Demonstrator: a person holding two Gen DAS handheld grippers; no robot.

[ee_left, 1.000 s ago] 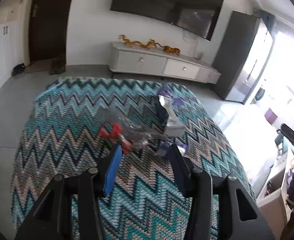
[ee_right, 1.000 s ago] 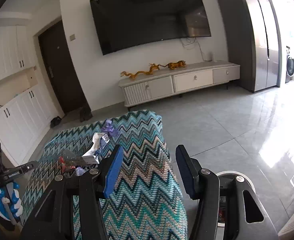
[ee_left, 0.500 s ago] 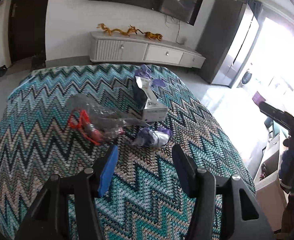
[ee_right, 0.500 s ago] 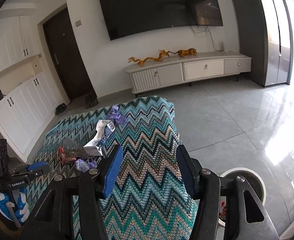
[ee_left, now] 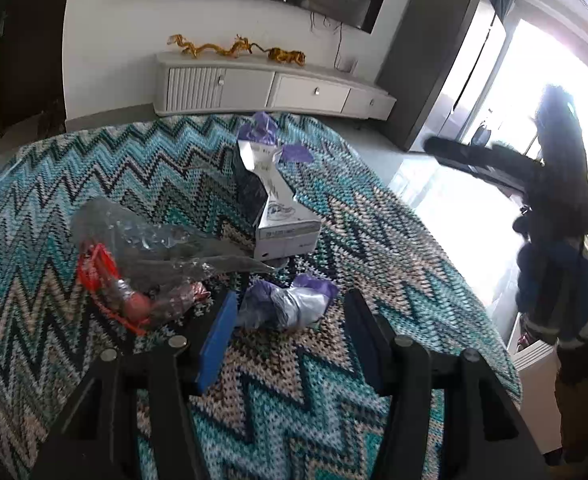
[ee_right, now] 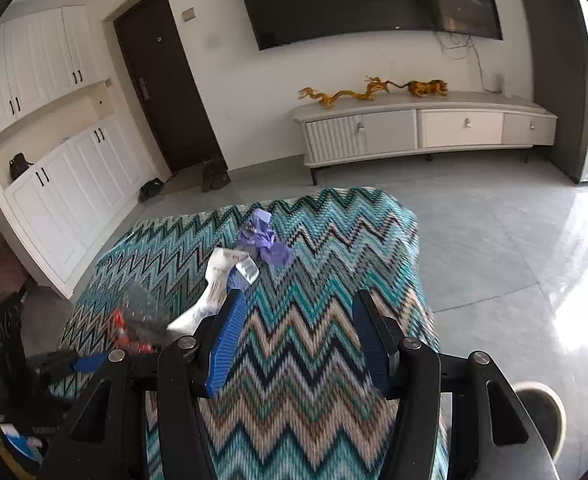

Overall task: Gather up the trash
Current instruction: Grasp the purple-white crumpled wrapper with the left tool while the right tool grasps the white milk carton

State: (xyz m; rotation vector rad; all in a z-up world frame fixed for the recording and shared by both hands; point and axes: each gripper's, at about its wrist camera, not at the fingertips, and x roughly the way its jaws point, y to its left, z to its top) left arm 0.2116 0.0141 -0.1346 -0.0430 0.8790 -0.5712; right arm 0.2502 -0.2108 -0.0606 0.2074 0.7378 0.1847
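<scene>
Trash lies on a zigzag-patterned table. My left gripper is open, its fingers on either side of a crumpled purple-and-white wad just ahead. To the left lies a clear plastic bag with a red wrapper. A torn white box sits behind, with purple scraps beyond it. My right gripper is open and empty above the table's right part; in its view I see the box, the purple scraps and the plastic bag.
A round trash bin stands on the floor at the table's right, by my right gripper. A white TV cabinet lines the far wall. The right gripper and hand show at the left wrist view's right edge.
My left gripper has come forward and down to the purple-and-white wad, which now lies between its open fingers. My right gripper has moved over the table.
</scene>
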